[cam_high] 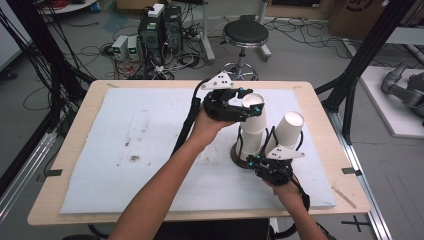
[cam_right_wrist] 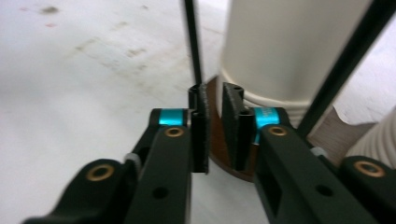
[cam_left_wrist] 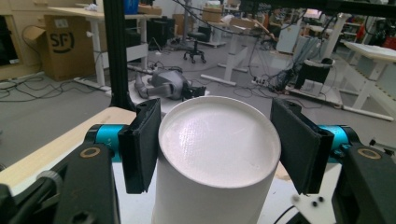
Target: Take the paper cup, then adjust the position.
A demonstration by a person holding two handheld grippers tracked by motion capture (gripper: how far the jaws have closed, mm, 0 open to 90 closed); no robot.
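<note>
My left gripper (cam_left_wrist: 217, 149) is clamping a white paper cup (cam_left_wrist: 217, 154) upside down, one pad on each side, above the stack of cups (cam_high: 251, 137) on the brown holder (cam_right_wrist: 219, 140). My right gripper (cam_right_wrist: 214, 126) is sitting low on the white mat (cam_high: 140, 145), its jaws a narrow gap apart around the holder's edge, whether gripping it I cannot tell.

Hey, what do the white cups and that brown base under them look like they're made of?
The white cup in the left gripper looks like matte paper, its flat end showing a faint woven texture. The stacked cups have thin rolled rims, which also suggests paper. The brown base looks like wood with a smooth finish, though blur leaves that uncertain.
</note>
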